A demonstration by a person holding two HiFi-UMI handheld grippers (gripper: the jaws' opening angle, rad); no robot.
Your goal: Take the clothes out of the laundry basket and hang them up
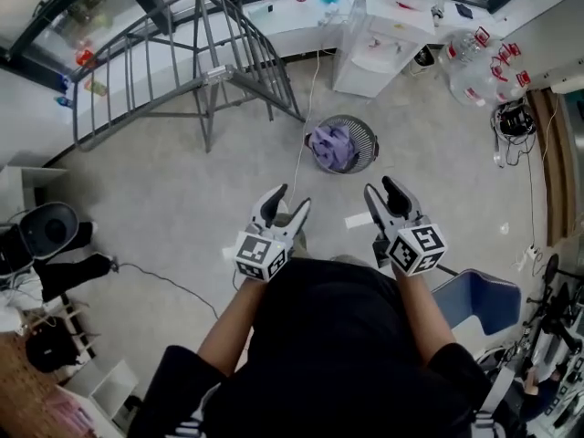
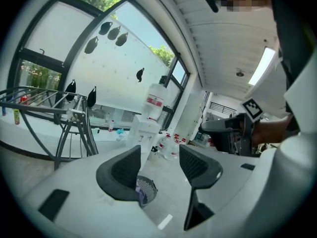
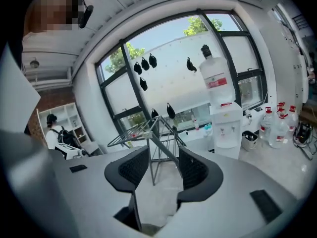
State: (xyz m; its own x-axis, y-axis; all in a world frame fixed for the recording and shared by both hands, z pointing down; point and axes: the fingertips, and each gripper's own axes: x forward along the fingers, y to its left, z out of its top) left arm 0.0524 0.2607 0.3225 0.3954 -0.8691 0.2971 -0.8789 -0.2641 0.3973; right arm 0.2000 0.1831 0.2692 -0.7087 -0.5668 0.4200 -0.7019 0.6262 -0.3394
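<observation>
A round wire laundry basket (image 1: 367, 133) stands on the grey floor ahead of me, with purple clothes (image 1: 333, 146) bunched inside. A grey metal drying rack (image 1: 182, 57) stands to its left, bare. My left gripper (image 1: 286, 202) is held at chest height, open and empty; in the left gripper view (image 2: 158, 166) the basket (image 2: 147, 188) shows just below its jaws. My right gripper (image 1: 387, 195) is beside it, also open with nothing between its jaws; the right gripper view (image 3: 161, 168) looks toward the rack (image 3: 148, 131).
A white water dispenser (image 1: 379, 35) stands behind the basket, with several water bottles (image 1: 479, 67) to its right. A blue chair (image 1: 484, 301) is at my right side. A black fan and dark bags (image 1: 50, 245) lie at the left. A cable (image 1: 306, 126) runs across the floor.
</observation>
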